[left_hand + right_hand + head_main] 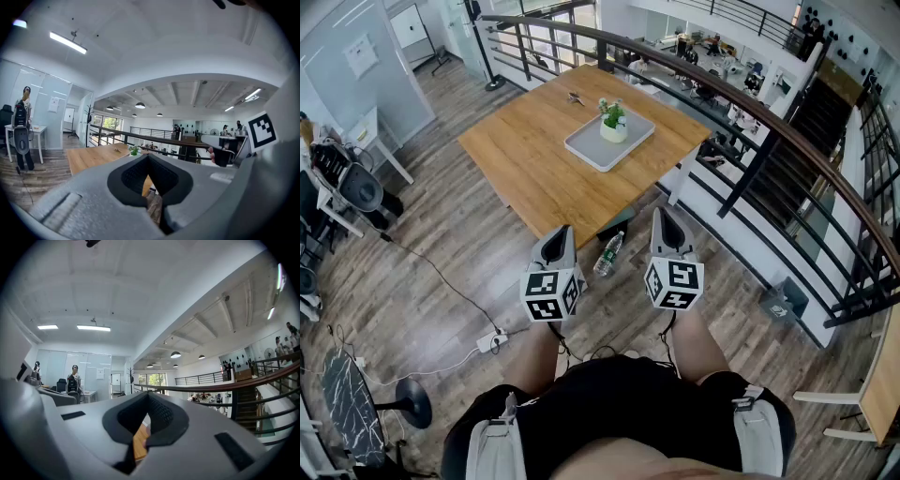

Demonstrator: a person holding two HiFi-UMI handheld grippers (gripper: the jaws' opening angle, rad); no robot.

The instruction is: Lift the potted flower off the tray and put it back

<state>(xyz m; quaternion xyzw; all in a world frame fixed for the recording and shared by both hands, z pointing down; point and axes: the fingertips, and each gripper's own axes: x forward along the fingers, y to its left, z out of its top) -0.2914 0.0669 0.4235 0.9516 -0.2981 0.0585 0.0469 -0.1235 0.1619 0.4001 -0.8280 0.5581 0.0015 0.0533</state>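
Presently, both tools are held near the body, above the floor and short of the desk (534, 159). The left tool (560, 234) is closed, its jaws meeting with nothing between them. The right tool (664, 220) is likewise closed and empty. A plastic bottle (608, 254) lies on the floor between the two tools, by the near corner of the desk. Further ahead, the tray (586, 145) rests on the far right part of the desk. The potted flower (613, 123) stands upright in the tray, toward its far side. The pot is located straight ahead, well apart from both tools and roughly midway between their lines. Neither tool is judged clearly nearer. It is judged that the chosen tool must be carried forward and opened before the pot can be gripped.
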